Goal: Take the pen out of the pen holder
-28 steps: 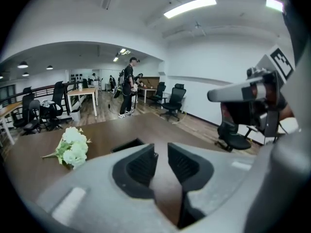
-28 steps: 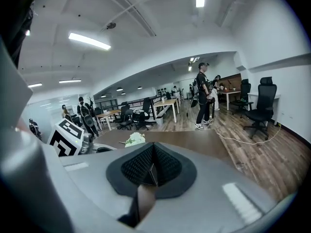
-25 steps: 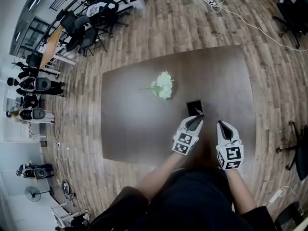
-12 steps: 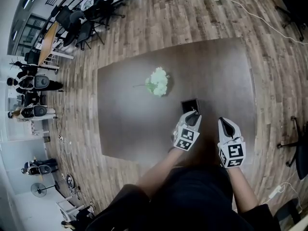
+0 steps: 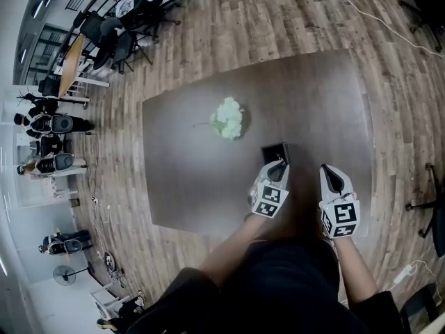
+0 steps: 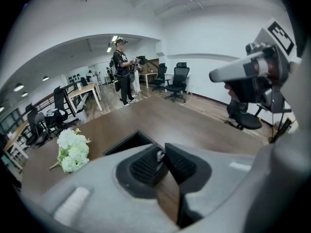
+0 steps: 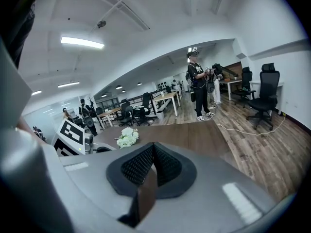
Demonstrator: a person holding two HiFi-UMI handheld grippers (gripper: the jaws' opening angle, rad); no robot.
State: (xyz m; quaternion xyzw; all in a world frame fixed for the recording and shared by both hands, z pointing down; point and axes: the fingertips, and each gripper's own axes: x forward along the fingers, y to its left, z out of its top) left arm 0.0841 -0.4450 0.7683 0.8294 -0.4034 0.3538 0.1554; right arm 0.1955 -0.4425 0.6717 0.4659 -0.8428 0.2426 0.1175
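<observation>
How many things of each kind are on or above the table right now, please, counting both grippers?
Grippers: 2, the left gripper and the right gripper
Pen holder: 1
Pen: 1, pinched in the left gripper's jaws
Flower bunch: 1
Total: 5

Dark brown table (image 5: 188, 179) stood on wood-plank floor (image 5: 229, 40). White flower bunch (image 5: 229, 119) lay on the tabletop, left of centre. Black office chairs (image 5: 118, 44) clustered at far left. One person (image 6: 122, 72) stood beyond the table's far edge.
</observation>
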